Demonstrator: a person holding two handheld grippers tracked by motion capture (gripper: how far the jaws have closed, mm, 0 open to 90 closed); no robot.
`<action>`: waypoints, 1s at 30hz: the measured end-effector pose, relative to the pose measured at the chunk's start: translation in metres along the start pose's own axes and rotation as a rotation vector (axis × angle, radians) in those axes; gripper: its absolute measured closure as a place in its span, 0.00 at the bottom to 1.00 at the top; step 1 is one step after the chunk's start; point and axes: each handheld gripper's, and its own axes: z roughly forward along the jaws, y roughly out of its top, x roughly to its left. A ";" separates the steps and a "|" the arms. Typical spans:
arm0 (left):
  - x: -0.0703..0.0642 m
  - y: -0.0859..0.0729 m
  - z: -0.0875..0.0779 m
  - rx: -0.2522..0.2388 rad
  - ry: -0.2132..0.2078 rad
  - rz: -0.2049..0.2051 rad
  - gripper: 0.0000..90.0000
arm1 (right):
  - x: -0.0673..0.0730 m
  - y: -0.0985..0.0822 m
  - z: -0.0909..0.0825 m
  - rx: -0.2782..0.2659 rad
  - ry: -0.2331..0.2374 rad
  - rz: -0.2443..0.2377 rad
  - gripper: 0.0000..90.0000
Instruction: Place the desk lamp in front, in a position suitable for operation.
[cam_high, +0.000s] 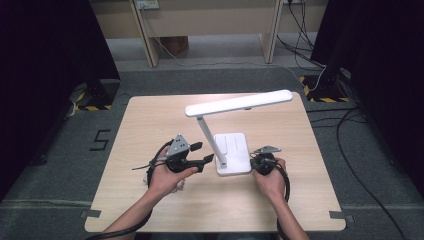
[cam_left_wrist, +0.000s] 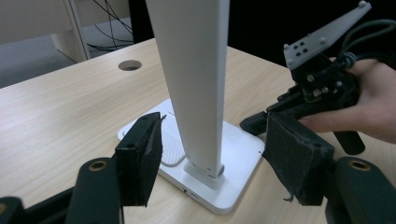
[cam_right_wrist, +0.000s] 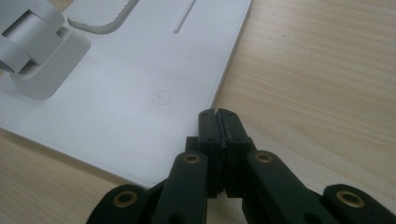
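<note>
Right now the white lamp (cam_high: 227, 145) stands in the middle of the table (cam_high: 150, 125). It looks hard, smooth and top-heavy, so grab its post low. The left gripper (cam_left_wrist: 215, 163) is wide open around the post, holding nothing. The right gripper (cam_right_wrist: 218, 122) is closed tight and empty, tips by the base's power button (cam_right_wrist: 161, 98).

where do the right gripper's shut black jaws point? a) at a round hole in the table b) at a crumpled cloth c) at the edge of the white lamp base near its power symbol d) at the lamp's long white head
c: in the right gripper view the right gripper has its jaws pressed together, tips at the edge of the flat white lamp base, just beside the faint power symbol.
</note>
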 end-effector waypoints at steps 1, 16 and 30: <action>0.000 0.000 0.000 -0.003 0.001 0.000 0.41 | 0.001 0.000 0.000 0.000 -0.001 0.002 0.99; 0.001 0.015 0.016 -0.068 0.028 -0.005 0.47 | 0.004 0.001 0.002 -0.005 -0.011 -0.023 1.00; 0.005 0.022 0.029 -0.071 0.103 -0.019 0.62 | 0.009 0.002 0.003 -0.006 -0.016 -0.039 1.00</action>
